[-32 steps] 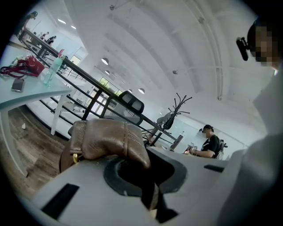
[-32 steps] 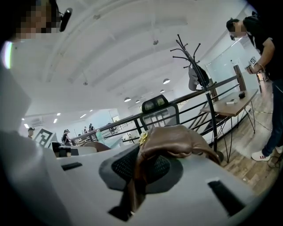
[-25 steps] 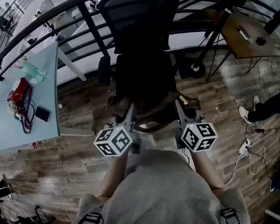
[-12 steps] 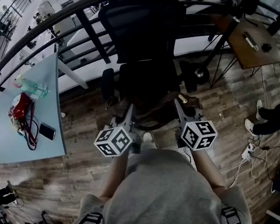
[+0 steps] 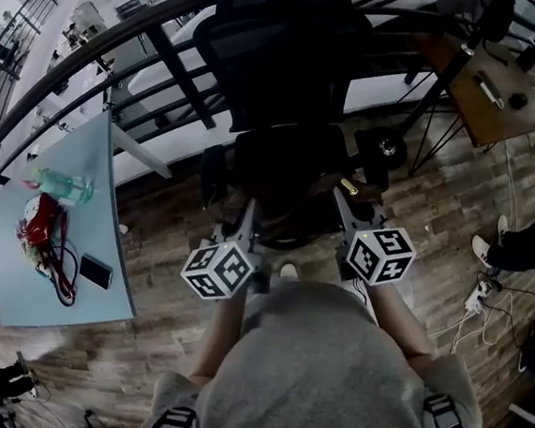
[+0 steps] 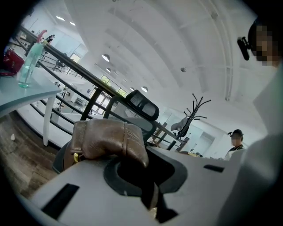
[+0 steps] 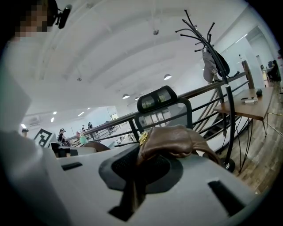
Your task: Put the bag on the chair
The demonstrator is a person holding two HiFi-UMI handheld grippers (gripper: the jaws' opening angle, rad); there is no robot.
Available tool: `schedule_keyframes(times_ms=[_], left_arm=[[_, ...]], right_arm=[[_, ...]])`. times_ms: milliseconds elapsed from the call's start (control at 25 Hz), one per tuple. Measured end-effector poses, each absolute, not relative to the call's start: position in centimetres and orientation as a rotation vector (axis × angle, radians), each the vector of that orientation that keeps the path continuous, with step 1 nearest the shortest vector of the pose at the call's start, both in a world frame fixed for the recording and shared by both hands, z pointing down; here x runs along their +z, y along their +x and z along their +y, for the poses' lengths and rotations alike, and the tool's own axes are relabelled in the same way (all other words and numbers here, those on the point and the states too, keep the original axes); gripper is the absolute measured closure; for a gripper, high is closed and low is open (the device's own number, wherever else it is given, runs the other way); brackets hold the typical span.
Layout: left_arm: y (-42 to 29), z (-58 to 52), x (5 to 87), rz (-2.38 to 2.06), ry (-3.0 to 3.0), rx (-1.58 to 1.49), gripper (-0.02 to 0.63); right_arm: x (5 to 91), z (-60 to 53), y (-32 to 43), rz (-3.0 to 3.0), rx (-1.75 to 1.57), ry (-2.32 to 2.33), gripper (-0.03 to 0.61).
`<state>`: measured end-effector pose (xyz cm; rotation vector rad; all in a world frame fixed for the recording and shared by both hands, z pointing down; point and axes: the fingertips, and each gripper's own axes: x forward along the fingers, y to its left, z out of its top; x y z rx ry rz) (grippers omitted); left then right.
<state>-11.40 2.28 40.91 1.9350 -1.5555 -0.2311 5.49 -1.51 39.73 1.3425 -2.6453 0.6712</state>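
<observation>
A brown leather bag [image 5: 298,213] hangs between my two grippers, just in front of the seat of a black office chair [image 5: 289,88]. In the head view my left gripper [image 5: 246,220] holds the bag's left side and my right gripper [image 5: 346,202] its right side. Seen from the left gripper view, the bag [image 6: 108,139] bulges over the shut left gripper [image 6: 149,196], a strap pinched in it, and the chair's headrest [image 6: 142,104] stands behind. The right gripper view has the bag [image 7: 177,140] above the shut right gripper [image 7: 132,194], the chair [image 7: 164,110] just beyond.
A pale blue table [image 5: 50,277] at the left carries a red item, a bottle and a phone. A dark railing [image 5: 124,39] runs behind the chair. A wooden desk [image 5: 490,103] stands upper right. A person's legs [image 5: 528,248] and floor cables [image 5: 480,299] lie to the right.
The chair and the blue table have slid rightward and lower in the head view, so the chair looks a little nearer. Both grippers keep the same hold on the bag.
</observation>
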Motion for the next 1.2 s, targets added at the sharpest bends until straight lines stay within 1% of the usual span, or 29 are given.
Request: schedule_keyframes(times_ms=[560,920,1200], left_arm=[[-13.8,-2.3,42.9,-1.527,1.926,-0.196,0.592],[-13.6,-5.3,47.3,-1.533,1.862,-0.161,0.592],[-13.5,-9.7,52.3,-1.525,1.806,-0.137,0.592]], right_arm=[[41.5,-5.9,3.1,-2.59,0.67,1.355,0.555],[45.9,-9.4,3.0,-2.536,0.699,1.315,0.555],[50.6,-14.1,2.9,-2.505,0.747,1.277,0.555]])
